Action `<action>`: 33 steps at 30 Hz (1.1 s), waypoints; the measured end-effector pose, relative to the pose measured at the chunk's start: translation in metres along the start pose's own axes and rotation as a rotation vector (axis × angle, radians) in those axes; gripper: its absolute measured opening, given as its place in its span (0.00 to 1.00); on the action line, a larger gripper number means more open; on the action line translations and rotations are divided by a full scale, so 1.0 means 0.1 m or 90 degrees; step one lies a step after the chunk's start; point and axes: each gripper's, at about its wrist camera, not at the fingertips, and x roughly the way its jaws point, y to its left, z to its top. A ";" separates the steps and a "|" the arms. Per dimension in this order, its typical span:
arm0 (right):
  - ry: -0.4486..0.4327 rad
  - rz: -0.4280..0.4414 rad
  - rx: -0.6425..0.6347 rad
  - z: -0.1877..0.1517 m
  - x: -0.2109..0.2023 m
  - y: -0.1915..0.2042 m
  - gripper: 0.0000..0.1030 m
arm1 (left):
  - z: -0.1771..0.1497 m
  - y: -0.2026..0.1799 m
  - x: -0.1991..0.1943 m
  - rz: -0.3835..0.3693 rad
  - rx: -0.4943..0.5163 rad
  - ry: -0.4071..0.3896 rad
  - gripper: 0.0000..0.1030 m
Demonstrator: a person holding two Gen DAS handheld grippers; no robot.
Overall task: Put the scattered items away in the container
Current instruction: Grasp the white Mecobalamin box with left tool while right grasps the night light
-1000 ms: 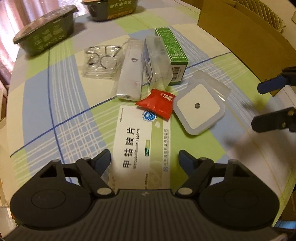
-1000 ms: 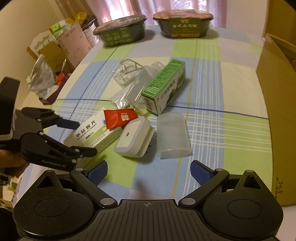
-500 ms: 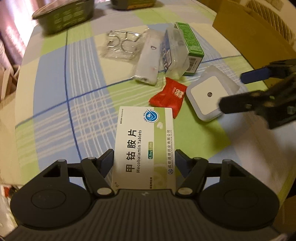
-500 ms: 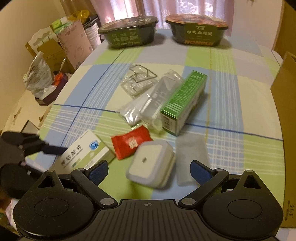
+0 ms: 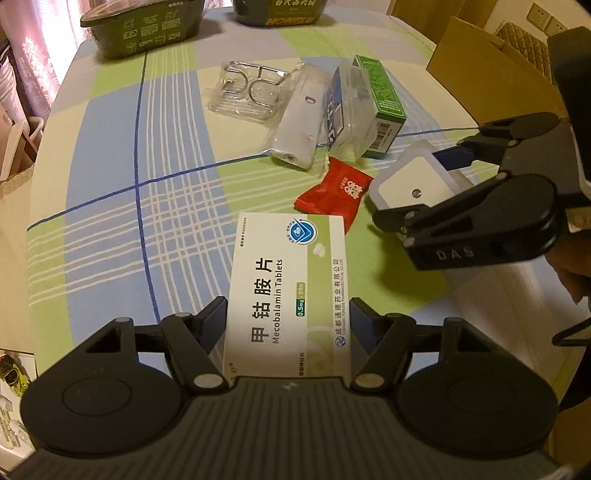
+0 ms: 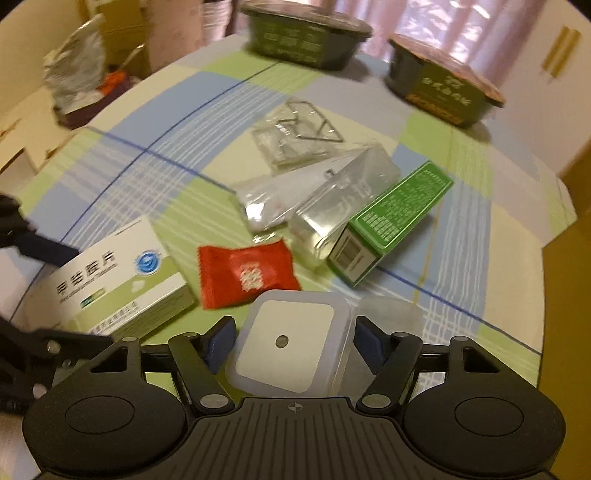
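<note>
The left gripper (image 5: 288,325) has its 2 fingers (image 5: 212,325) spread around the near end of a white and green tablet box (image 5: 291,291). The blue pads sit right against the box's long sides, though actual contact cannot be judged, and the box lies flat on the bench (image 5: 110,206) with its far end reaching out well past the fingertips.

The right gripper (image 6: 293,339) has its fingers (image 6: 219,341) on either side of a square white night light (image 6: 291,343) — a small gap shows between each pad and the light's edges, so the fingers are not yet pressing on it. Just to the right of the light, beyond the right finger, lies a frosted plastic cover (image 6: 391,317).

Straight ahead of the right fingers, touching the light's far edge, is a red snack packet (image 6: 247,273). Farther out lie a green carton (image 6: 395,221), a clear plastic case (image 6: 343,206) leaning against its left side, a white bagged item (image 6: 273,201), and a bagged wire rack (image 6: 295,140). Well beyond them, at the far edge of the bench, stand 2 dark food tubs (image 6: 306,33).

To the far right of the left fingers, a brown cardboard box (image 5: 491,77) — its flaps open — rests at the bench's edge.
</note>
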 end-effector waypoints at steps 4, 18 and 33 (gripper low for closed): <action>0.013 0.085 -0.077 -0.14 -0.18 -0.02 0.60 | -0.05 -0.08 -0.02 -0.018 0.019 0.006 0.65; -0.043 0.018 -0.049 -0.65 -0.51 -0.03 0.91 | -0.20 -0.42 -0.06 0.005 0.037 0.007 0.65; -0.061 -0.120 -0.248 -0.81 -0.25 0.36 0.67 | -0.12 -0.43 -0.04 0.018 0.049 -0.005 0.65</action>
